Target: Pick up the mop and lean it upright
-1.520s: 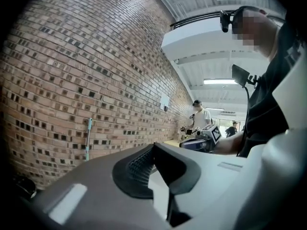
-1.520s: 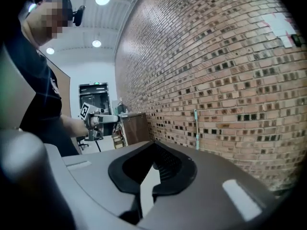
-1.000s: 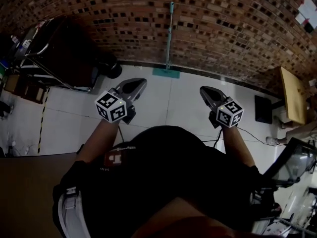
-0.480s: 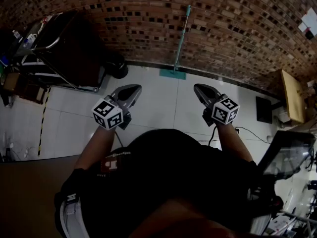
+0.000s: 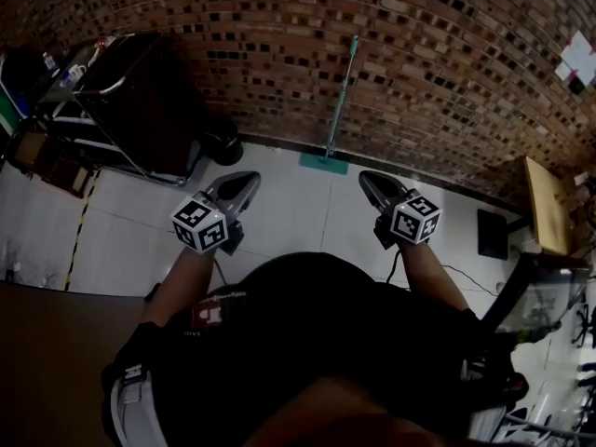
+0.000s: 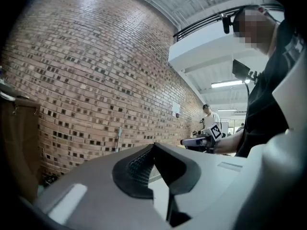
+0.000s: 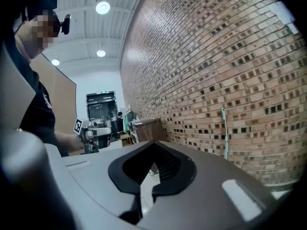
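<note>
The mop (image 5: 339, 101) leans upright against the brick wall, its teal handle running up the bricks and its flat teal head (image 5: 323, 164) on the white floor at the wall's foot. My left gripper (image 5: 250, 181) and right gripper (image 5: 367, 181) are held out level in front of me, short of the mop and to either side of it. Both are shut, with nothing between the jaws. The handle (image 6: 119, 139) shows far off in the left gripper view, and the same handle (image 7: 224, 133) shows in the right gripper view.
A dark cart (image 5: 140, 101) stands against the wall at the left, with a round black object (image 5: 223, 143) beside it. A wooden table (image 5: 546, 194) and a black box (image 5: 491, 233) are at the right. A person (image 6: 209, 120) stands far off along the wall.
Both grippers have shifted slightly in the head view, staying shut and empty. The mop keeps leaning on the wall; it now sits further right and lower in the picture.
</note>
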Demonstrator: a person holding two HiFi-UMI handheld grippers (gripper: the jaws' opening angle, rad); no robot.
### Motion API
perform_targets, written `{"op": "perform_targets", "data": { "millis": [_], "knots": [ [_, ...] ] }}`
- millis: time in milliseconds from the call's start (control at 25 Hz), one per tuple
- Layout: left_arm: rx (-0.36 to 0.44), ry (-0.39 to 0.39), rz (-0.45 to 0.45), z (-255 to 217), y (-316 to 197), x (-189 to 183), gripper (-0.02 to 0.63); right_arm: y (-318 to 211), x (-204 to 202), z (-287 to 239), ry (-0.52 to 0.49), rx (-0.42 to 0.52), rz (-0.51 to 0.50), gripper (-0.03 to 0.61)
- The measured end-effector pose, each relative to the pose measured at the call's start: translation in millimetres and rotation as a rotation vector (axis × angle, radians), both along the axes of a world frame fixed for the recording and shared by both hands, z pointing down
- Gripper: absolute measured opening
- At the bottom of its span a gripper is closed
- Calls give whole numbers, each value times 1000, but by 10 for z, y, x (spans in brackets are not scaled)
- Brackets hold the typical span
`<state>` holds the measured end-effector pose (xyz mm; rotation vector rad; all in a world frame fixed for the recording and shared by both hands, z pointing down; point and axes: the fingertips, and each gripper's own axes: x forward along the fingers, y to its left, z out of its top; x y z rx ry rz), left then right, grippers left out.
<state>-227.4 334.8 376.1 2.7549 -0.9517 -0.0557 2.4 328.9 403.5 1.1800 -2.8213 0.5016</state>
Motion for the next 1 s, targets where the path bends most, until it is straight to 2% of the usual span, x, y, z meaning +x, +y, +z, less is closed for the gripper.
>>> {"op": "perform_targets", "data": {
  "millis": [160, 320, 640, 1000],
  "knots": [
    [-7, -2, 42, -52, -42, 290, 0, 94, 315, 95, 27, -19, 45, 12],
    [-10, 3, 71, -23, -76, 454, 0, 165, 454, 178, 51, -23, 72, 12],
    [-14, 8, 111, 8, -98, 615, 0, 228, 557, 170, 74, -13, 89, 12],
    [-16, 3, 113, 3, -139, 604, 0, 195, 564, 141, 83, -7, 84, 12]
  ]
}}
